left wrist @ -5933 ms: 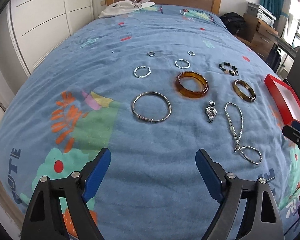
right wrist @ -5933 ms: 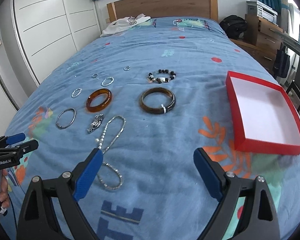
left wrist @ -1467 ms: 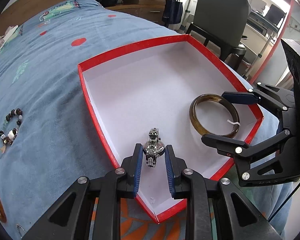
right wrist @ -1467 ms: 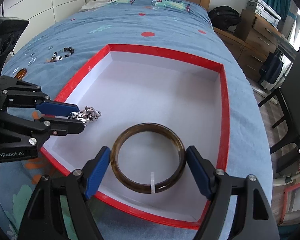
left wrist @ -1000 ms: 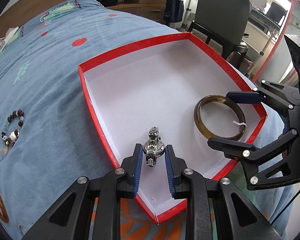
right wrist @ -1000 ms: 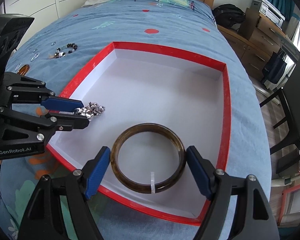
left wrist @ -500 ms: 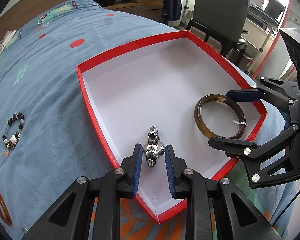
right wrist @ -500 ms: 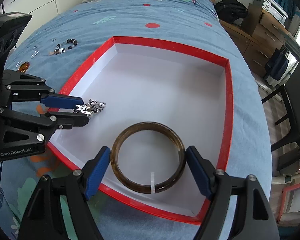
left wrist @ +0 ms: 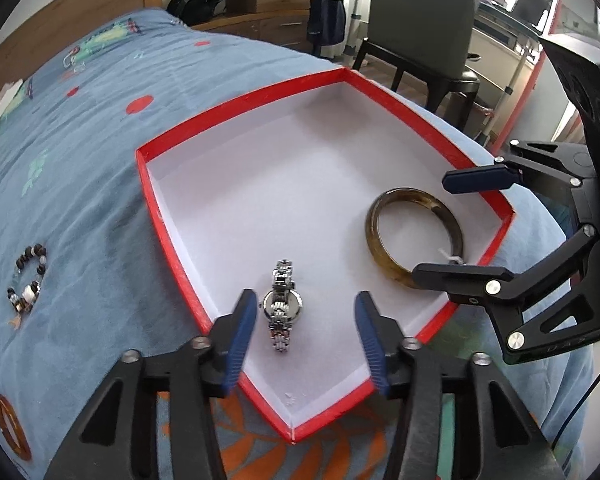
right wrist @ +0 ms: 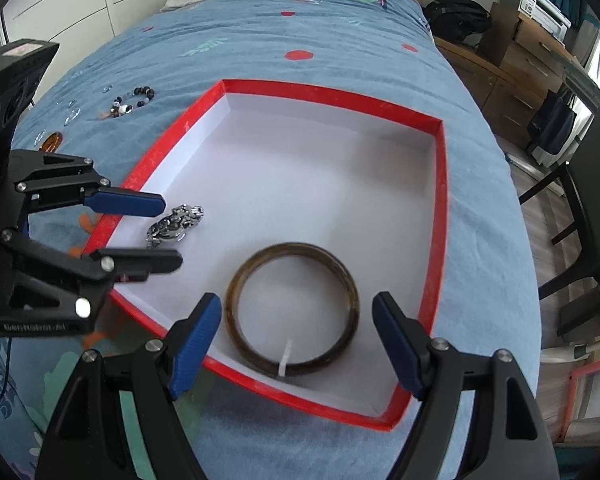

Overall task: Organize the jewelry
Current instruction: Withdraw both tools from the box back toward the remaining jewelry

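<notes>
A red box [left wrist: 168,236] with a white floor sits on the blue bedspread; it also shows in the right wrist view [right wrist: 440,208]. A silver watch [left wrist: 282,309] lies on the box floor between the open jaws of my left gripper [left wrist: 306,322], and shows in the right wrist view [right wrist: 175,222]. A dark brown bangle [left wrist: 414,236] lies in the box near its right rim. My right gripper [right wrist: 296,340] is open and empty, with the bangle [right wrist: 294,312] lying just ahead between its fingers.
A beaded bracelet [left wrist: 28,282] and an amber bangle [left wrist: 10,426] lie on the bedspread left of the box. Small silver rings [right wrist: 72,114] lie farther left. A dark chair [left wrist: 416,24] and wooden drawers [right wrist: 536,60] stand beside the bed.
My left gripper has opened and let go of the silver watch, which now lies on the box floor. My right gripper stays open over the bangle.
</notes>
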`<state>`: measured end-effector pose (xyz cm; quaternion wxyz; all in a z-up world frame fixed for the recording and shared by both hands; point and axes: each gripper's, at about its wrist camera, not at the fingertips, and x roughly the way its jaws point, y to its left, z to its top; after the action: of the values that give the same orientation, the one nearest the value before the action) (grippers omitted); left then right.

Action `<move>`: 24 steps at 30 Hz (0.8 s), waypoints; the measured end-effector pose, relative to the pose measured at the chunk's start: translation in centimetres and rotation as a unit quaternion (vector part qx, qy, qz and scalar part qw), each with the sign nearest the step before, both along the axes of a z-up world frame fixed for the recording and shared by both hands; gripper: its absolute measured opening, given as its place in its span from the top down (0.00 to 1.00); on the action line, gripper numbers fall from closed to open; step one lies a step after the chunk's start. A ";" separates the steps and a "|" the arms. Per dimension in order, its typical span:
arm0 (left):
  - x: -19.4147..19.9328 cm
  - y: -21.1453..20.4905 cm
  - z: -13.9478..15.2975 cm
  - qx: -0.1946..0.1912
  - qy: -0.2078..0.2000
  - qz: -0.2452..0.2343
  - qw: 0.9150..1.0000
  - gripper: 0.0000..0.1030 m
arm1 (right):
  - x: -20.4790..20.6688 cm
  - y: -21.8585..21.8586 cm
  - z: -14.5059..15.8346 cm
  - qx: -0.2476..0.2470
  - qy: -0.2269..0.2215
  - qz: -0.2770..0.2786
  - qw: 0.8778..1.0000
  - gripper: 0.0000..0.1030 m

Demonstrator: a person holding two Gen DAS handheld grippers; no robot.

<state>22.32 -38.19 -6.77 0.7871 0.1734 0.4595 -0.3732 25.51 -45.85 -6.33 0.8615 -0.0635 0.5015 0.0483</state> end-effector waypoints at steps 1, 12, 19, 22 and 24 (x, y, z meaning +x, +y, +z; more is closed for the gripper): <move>-0.1 0.0 0.2 -0.001 -0.001 0.000 1.000 0.44 | -0.1 -0.1 0.2 0.000 0.000 -0.001 1.000 0.25; -0.9 3.3 3.1 -0.003 -0.024 0.019 1.000 0.35 | -3.8 -1.0 3.4 -0.013 -0.013 -0.032 0.999 0.25; -3.5 8.4 6.5 -0.011 -0.054 0.050 0.997 0.31 | -8.4 -0.8 8.2 -0.029 -0.041 -0.061 0.997 0.25; -5.0 11.3 8.0 -0.019 -0.071 0.067 0.995 0.30 | -10.3 0.1 10.5 -0.032 -0.061 -0.069 0.995 0.25; -5.8 13.3 8.8 -0.025 -0.080 0.082 0.993 0.30 | -11.7 0.8 11.9 -0.033 -0.078 -0.076 0.994 0.25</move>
<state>16.52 -24.88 2.06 0.8532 0.1452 0.3985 -0.3037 13.85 -45.02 5.60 0.8965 -0.0567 0.4377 -0.0390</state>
